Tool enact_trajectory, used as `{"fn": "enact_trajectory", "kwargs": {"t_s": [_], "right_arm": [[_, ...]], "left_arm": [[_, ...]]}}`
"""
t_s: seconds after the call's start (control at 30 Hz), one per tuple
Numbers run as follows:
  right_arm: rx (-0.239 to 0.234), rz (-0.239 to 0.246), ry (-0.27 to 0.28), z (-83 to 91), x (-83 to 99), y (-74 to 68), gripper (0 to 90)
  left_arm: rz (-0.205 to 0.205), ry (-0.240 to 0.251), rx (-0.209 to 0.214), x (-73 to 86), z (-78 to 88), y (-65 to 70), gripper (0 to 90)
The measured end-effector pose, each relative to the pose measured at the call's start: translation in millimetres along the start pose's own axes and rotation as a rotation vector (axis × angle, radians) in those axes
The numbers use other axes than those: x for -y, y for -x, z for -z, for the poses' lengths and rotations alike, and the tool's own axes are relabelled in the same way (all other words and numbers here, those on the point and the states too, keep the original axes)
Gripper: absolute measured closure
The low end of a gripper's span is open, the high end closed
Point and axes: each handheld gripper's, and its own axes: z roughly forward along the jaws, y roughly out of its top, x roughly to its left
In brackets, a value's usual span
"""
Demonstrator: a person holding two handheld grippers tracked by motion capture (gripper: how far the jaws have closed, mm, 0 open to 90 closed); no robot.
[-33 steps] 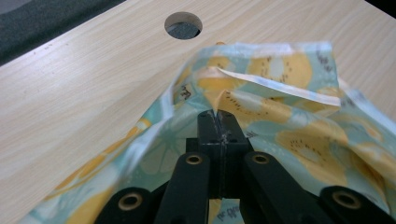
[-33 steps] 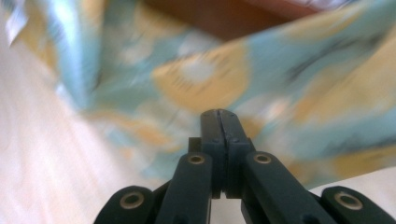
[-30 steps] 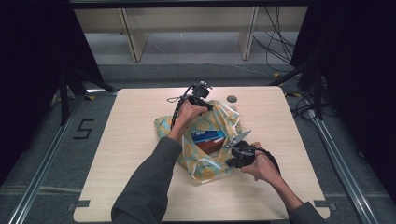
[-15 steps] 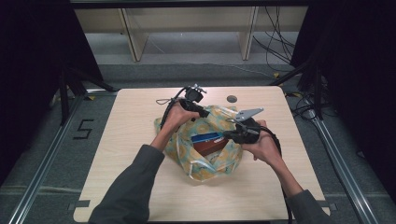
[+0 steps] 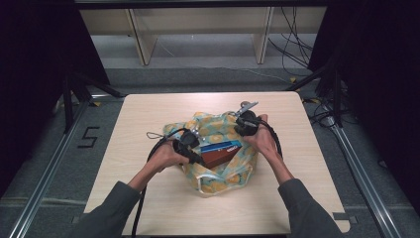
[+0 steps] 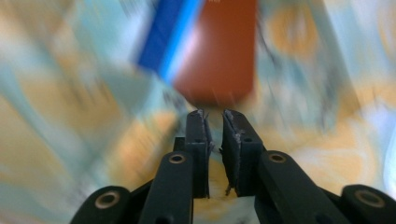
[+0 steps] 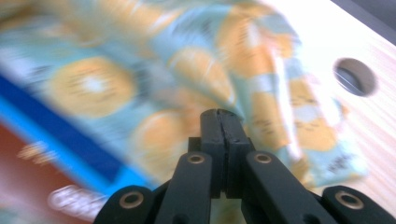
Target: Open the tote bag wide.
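The box (image 5: 220, 152), red-brown with a blue edge, is seen lying inside the patterned cloth bag (image 5: 218, 173) mid-table, its long axis slanting from the nearer, narrowly parted left gripper (image 5: 197, 159) toward the empty, pressed-together right gripper (image 5: 236, 131).

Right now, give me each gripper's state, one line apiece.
Left gripper: jaws just closing, a narrow gap left, nothing between them, pointed at the brown box.
Right gripper: shut, nothing visibly held, over the patterned cloth.
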Motion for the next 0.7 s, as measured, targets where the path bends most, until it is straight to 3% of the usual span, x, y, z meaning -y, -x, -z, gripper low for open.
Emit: {"fn": "enact_trajectory", "kwargs": {"t_s": [0.03, 0.07, 0.13, 0.17, 0.2, 0.23, 0.27, 0.3, 0.33, 0.37, 0.47, 0.6, 0.63, 0.67, 0.7], "right_arm": [[-0.019, -0.074, 0.02, -4.2, -1.6, 0.1, 90.0], [0.0, -0.051, -0.013, -6.0, -0.5, 7.5, 90.0], [-0.007, -0.096, -0.006, -11.5, -0.9, 10.6, 90.0], [-0.001, -0.091, -0.012, -13.1, -0.5, 13.4, 90.0], [0.0, -0.113, -0.011, -15.2, -0.4, 13.5, 90.0], [0.034, -0.083, -0.018, -17.6, 1.6, 17.2, 90.0], [0.017, -0.082, -0.04, -15.3, 0.9, 18.1, 90.0], [0.011, -0.091, -0.009, -17.0, 0.9, 16.2, 90.0], [-0.019, -0.127, -0.01, -13.5, -1.0, 11.6, 90.0], [-0.021, -0.119, 0.005, -10.8, -1.4, 11.1, 90.0], [-0.045, -0.123, 0.036, -0.7, -3.6, 8.7, 88.8], [-0.089, -0.122, 0.055, 13.3, -3.5, 5.1, 88.0], [-0.063, -0.056, 0.041, 16.2, -0.4, 9.0, 87.8], [-0.06, -0.067, 0.062, 17.8, 1.3, 7.8, 87.4], [-0.064, -0.062, 0.05, 22.2, 2.9, 8.6, 87.0]], "left_arm": [[-0.013, -0.02, 0.006, 6.7, -0.2, 2.4, 81.5], [-0.021, -0.036, 0.016, 13.0, -1.0, 4.8, 81.9], [-0.049, -0.069, 0.033, 23.7, -4.1, 8.4, 82.9], [-0.054, -0.076, 0.035, 27.3, -5.6, 10.3, 83.0], [-0.043, -0.063, 0.032, 29.3, -6.0, 12.0, 82.5], [-0.031, -0.049, 0.031, 29.1, -4.4, 12.9, 81.8], [-0.011, -0.018, 0.022, 27.3, -1.1, 13.4, 80.6], [0.005, 0.031, 0.006, 23.8, 3.7, 12.4, 79.8], [-0.019, 0.084, -0.016, 17.9, 8.8, 8.4, 79.7], [-0.003, 0.127, -0.03, 11.8, 13.8, 6.9, 79.3], [0.009, 0.2, -0.065, -9.1, 24.8, -0.9, 76.3], [0.027, 0.188, -0.118, -30.1, 22.7, -16.5, 75.1], [0.044, 0.188, -0.129, -32.6, 20.6, -22.1, 75.4], [0.068, 0.188, -0.136, -33.8, 19.5, -27.9, 75.5], [0.089, 0.201, -0.145, -33.6, 18.7, -33.8, 75.6]]}}
